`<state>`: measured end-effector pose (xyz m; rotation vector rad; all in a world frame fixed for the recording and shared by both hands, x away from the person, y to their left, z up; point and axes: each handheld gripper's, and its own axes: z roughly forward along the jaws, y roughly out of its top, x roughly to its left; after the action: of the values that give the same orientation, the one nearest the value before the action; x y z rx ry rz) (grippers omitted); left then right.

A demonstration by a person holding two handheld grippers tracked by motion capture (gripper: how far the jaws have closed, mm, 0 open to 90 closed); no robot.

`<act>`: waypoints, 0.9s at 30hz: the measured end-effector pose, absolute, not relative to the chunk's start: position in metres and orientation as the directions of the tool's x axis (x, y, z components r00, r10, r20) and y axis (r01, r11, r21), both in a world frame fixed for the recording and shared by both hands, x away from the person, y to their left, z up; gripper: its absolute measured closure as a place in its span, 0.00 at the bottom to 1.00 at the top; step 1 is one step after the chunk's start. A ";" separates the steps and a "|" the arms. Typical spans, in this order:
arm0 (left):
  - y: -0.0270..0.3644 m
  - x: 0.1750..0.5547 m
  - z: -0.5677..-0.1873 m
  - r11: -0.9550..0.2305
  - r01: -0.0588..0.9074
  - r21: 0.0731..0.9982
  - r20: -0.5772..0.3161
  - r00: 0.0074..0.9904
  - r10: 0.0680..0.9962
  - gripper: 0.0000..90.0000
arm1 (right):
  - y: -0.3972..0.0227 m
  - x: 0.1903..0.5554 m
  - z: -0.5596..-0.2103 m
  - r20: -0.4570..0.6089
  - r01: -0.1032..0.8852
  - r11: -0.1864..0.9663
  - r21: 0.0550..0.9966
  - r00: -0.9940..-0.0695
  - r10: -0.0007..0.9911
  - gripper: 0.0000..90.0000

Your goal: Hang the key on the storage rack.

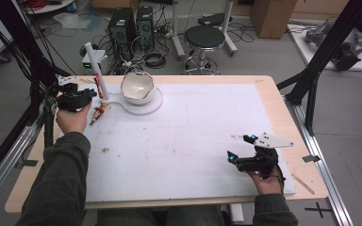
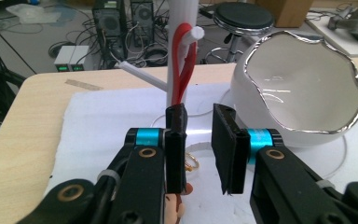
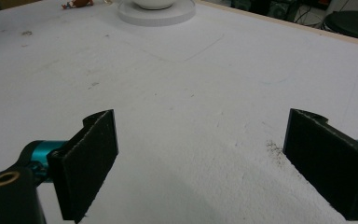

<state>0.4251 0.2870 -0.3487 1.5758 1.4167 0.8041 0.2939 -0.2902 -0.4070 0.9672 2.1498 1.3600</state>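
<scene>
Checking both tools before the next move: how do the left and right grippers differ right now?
The left gripper has its jaws only narrowly apart; the right gripper stands wide open. The left is at the far left by the white stand and bowl, above a small figure; the right is over bare mat at the near right. Both hold nothing.

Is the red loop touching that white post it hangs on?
Touching. The left gripper view shows the red loop hooked over a peg on the white post and lying against it.
</scene>
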 end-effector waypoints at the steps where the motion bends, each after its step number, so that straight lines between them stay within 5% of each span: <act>1: 0.287 0.424 -0.349 -0.001 0.440 0.898 -0.077 0.159 0.984 0.82 | -0.290 0.294 -0.407 0.014 0.326 0.282 0.902 -0.675 0.737 0.10; 27: 0.278 0.405 -0.346 -0.038 0.409 0.912 -0.090 0.289 0.953 0.70 | -0.290 0.294 -0.405 0.015 0.320 0.276 0.907 -0.677 0.736 0.10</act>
<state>0.4051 0.2776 -0.3459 1.6170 1.2745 0.7259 0.2943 -0.2899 -0.4055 0.9520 2.1419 1.3753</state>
